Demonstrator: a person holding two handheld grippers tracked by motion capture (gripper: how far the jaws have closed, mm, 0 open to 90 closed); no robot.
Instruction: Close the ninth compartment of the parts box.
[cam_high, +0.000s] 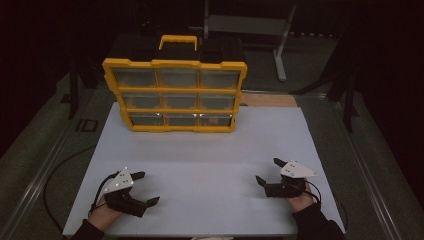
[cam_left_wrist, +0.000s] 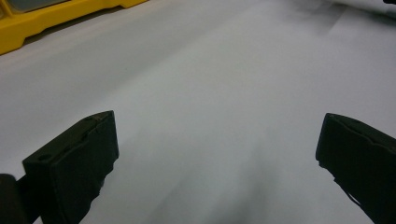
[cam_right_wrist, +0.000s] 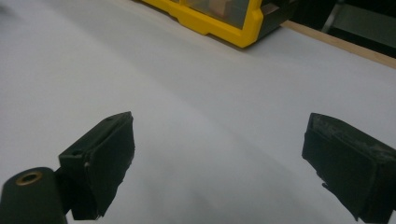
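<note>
I have a hand-held gripper in each hand, both resting low on the white tabletop (cam_high: 200, 155) at its near edge. My left hand-held gripper (cam_high: 146, 189) sits at about seven o'clock and my right hand-held gripper (cam_high: 269, 172) at about five o'clock, well apart from one another. Both have their jaws spread wide with nothing between them; in each gripper view I see bare white surface between the two black pads.

The thing nearest to me is the yellow organiser case (cam_high: 175, 95), which stands upright at twelve o'clock at the far edge of the tabletop, its clear-fronted compartments facing me and its yellow carry handle (cam_high: 178, 42) on top. Some compartments seem to hold small items, but I cannot tell what they are. The case's yellow frame shows at the upper left of the left gripper view (cam_left_wrist: 56, 18) and at the top of the right gripper view (cam_right_wrist: 219, 23).

I judge this to be the start: nothing is gripped yet. The next move calls for reaching forward toward twelve o'clock, keeping the jaws spread until I am at the case, and steadying it so it does not tip.
</note>
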